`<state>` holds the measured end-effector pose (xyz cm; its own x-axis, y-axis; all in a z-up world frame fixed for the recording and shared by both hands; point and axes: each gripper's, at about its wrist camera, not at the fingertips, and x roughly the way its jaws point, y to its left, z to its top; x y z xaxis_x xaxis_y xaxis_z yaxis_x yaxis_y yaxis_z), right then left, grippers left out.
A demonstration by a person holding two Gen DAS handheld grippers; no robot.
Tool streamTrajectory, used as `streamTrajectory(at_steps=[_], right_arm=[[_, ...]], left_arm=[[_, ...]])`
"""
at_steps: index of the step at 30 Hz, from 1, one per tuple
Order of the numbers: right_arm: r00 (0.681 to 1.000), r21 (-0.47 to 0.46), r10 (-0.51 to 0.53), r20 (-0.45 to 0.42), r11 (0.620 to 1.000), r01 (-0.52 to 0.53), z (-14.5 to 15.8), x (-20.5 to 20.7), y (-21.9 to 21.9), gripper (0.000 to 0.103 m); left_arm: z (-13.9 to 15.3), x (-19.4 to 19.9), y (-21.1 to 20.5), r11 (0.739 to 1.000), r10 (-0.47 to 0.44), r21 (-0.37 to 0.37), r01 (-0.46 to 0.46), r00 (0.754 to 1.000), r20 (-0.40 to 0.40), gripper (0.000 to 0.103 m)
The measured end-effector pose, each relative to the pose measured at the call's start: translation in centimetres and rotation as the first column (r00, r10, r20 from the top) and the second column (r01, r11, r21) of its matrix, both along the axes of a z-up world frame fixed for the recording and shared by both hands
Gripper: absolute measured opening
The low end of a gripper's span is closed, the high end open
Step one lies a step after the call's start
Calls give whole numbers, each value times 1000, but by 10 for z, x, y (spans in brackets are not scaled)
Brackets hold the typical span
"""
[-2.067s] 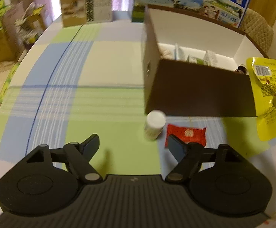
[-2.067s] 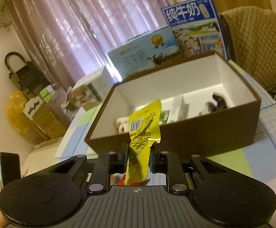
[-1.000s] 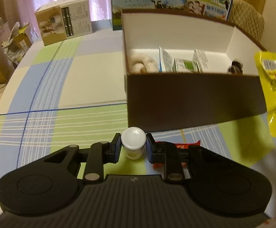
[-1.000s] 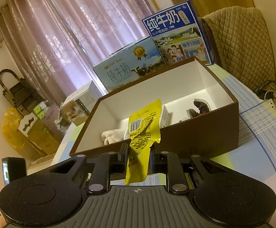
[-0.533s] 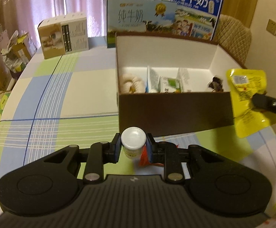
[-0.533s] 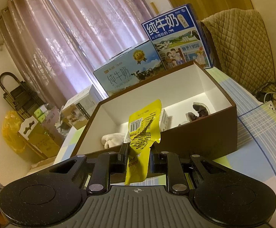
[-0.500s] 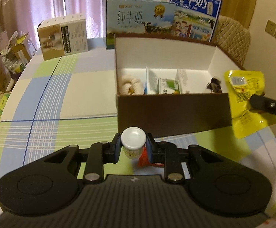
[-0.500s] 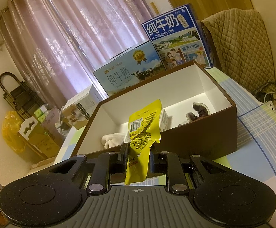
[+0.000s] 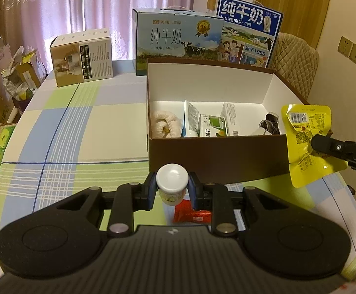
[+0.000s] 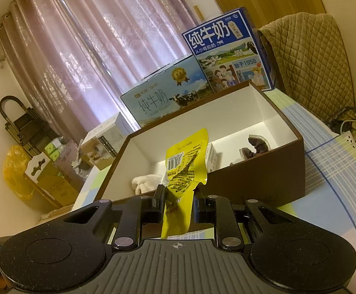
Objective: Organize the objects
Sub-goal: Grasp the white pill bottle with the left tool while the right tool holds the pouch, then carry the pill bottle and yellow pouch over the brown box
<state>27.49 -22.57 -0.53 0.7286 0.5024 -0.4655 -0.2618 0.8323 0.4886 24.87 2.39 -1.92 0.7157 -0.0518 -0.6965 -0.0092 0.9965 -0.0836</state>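
My left tongs (image 9: 172, 191) grip a small white-capped bottle (image 9: 171, 183) clear of the tabletop (image 9: 92, 127), just short of the brown box (image 9: 217, 156) ahead; my right tongs (image 10: 178, 202) pinch a yellow snack pouch (image 10: 185, 171) near the same box. I judge each load should clear the near wall before release, one side at a time, the limp pouch lowered flat.

left tool (image 9: 172, 189): clamped on bottle (image 9: 171, 186) | right tool (image 10: 178, 202): apparently pinching pouch (image 10: 184, 171)
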Motion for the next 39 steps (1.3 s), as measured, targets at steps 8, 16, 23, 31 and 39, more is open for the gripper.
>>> streamTrajectory(at_steps=[8, 16, 23, 31, 39], right_arm=[[1000, 12, -13, 11, 1000, 13, 4, 1, -3, 18], [998, 44, -31, 45, 999, 29, 19, 8, -6, 18], [995, 47, -83, 61, 996, 80, 30, 25, -19, 18], [991, 6, -123, 62, 992, 122, 30, 70, -20, 18], [987, -14, -155, -31, 988, 155, 3, 127, -13, 18]], left_arm=[[16, -1, -5, 1000, 0, -5, 0, 998, 56, 23], [38, 9, -12, 1000, -5, -13, 7, 994, 107, 23], [56, 34, -16, 1000, -23, 19, 21, 989, 147, 23], [65, 79, -26, 998, -56, 34, 51, 986, 159, 23], [46, 131, -32, 995, -61, 83, 54, 995, 84, 23]])
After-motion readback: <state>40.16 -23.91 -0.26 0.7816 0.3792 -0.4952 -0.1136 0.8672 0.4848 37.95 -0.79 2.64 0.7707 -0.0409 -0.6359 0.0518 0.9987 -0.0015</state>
